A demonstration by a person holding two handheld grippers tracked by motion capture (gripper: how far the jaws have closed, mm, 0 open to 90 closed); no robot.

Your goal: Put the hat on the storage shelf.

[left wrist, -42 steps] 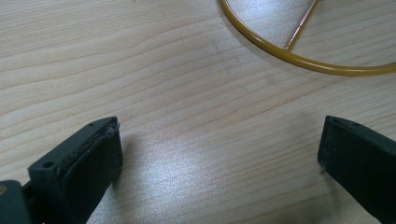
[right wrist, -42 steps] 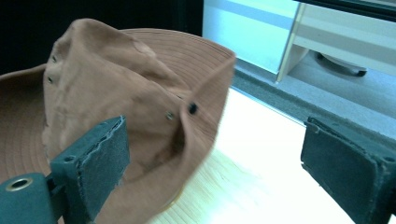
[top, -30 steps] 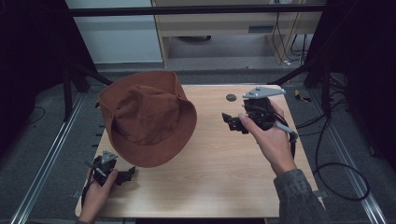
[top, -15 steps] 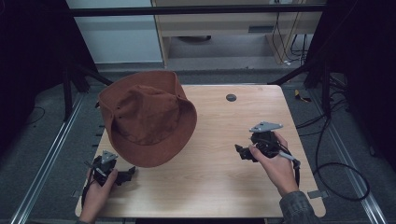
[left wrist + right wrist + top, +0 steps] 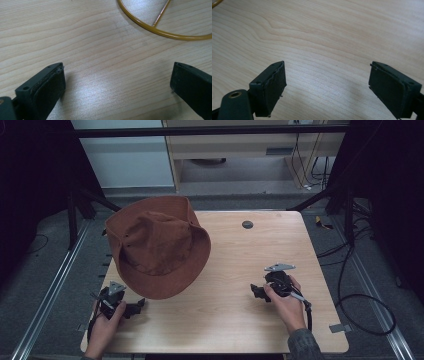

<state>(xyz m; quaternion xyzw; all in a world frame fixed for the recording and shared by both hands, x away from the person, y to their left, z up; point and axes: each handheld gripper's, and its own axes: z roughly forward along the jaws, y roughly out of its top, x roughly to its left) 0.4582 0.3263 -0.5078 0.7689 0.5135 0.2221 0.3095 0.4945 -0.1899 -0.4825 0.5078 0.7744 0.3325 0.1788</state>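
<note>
Pale wood table (image 5: 235, 250), dark floor around. Brown hat (image 5: 157, 245) at 10 o'clock, apparently propped on a yellow wire ring (image 5: 160, 30). Left gripper (image 5: 134, 307) at 7, right gripper (image 5: 256, 291) at 4; both jaws spread, empty.

Black two-jaw tools (image 5: 134, 307); grey three-cornered plates (image 5: 279, 267)

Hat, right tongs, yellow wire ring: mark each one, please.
hat (image 5: 155, 245), high view, on its crown.
right tongs (image 5: 258, 292), high view, between the tips.
yellow wire ring (image 5: 160, 31), left gripper view, on its curved rim.
</note>
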